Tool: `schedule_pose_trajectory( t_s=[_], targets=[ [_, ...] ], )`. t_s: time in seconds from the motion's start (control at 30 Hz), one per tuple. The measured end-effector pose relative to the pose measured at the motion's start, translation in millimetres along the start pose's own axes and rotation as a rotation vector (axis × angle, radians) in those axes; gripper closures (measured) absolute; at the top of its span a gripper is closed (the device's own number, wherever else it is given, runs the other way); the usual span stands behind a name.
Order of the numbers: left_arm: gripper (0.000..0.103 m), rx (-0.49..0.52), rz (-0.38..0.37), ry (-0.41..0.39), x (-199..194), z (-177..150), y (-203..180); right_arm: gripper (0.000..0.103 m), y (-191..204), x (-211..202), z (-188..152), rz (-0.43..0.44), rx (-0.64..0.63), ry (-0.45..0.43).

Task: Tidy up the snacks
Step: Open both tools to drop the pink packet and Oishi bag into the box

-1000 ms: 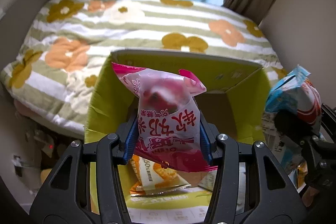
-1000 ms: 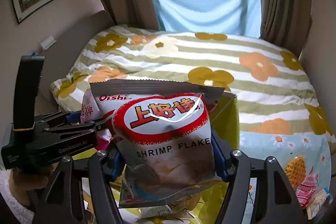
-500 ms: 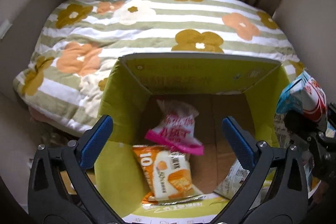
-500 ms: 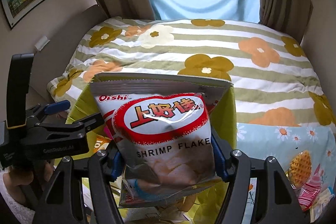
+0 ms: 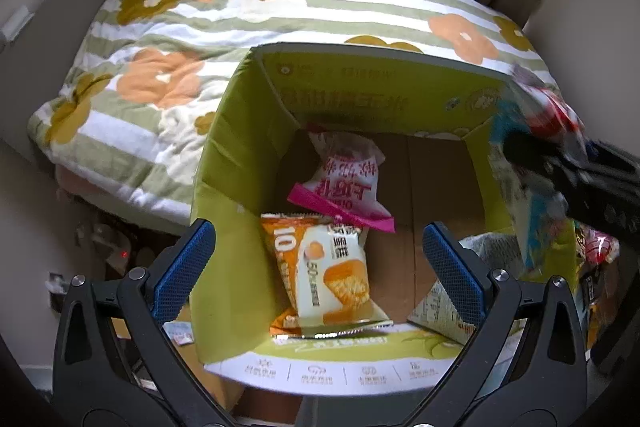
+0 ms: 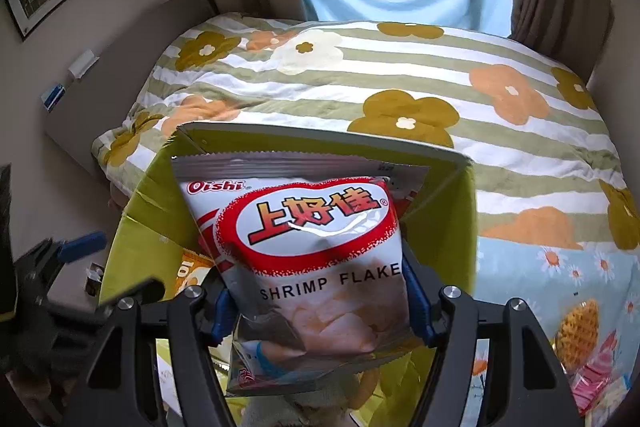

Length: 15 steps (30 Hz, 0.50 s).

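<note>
The left hand-held gripper point(image 5: 319, 259) hangs over the open green carton point(image 5: 236, 163), its blue pads spread wide with nothing between them; its jaws have just been opening. On the carton's brown floor lie 2 packets: an orange-and-white cake packet point(image 5: 328, 275) nearest, and just beyond it a white-and-pink snack bag point(image 5: 348, 183) whose pink edge overlaps the orange packet's top. The right hand-held gripper point(image 6: 320, 311) is clamped on a silver Oishi shrimp flake bag point(image 6: 312, 247), red oval logo facing the camera, held upright above the carton's near right side. Only the left view shows the carton's floor; the right view's bag hides it, but shows more loose snacks point(image 6: 584, 347) on the blue sheet at right. Beyond lies the bed's flowered striped quilt point(image 6: 400, 75)
</note>
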<state>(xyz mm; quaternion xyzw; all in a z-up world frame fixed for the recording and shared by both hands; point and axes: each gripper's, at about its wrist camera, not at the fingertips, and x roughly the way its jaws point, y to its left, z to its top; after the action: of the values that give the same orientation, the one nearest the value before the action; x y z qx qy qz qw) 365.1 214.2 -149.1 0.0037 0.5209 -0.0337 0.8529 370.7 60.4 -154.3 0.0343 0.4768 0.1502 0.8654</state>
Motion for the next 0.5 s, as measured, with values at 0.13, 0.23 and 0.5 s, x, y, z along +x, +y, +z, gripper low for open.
schedule_pose_trajectory(
  t_s=[0.13, 0.23, 0.5],
  targets=[
    [0.001, -0.012, -0.002, -0.003, -5, -6, 2, 0.024, 3, 11, 4, 0.019, -0.007, 0.009],
    [0.001, -0.019, -0.003, -0.006, -8, -9, 3, 0.001, 4, 11, 0, 0.024, -0.013, -0.002],
    [0.001, -0.032, -0.022, 0.000, -14, -22, 8, 0.001, 7, -6, -21, 0.020, -0.019, -0.023]
  ],
)
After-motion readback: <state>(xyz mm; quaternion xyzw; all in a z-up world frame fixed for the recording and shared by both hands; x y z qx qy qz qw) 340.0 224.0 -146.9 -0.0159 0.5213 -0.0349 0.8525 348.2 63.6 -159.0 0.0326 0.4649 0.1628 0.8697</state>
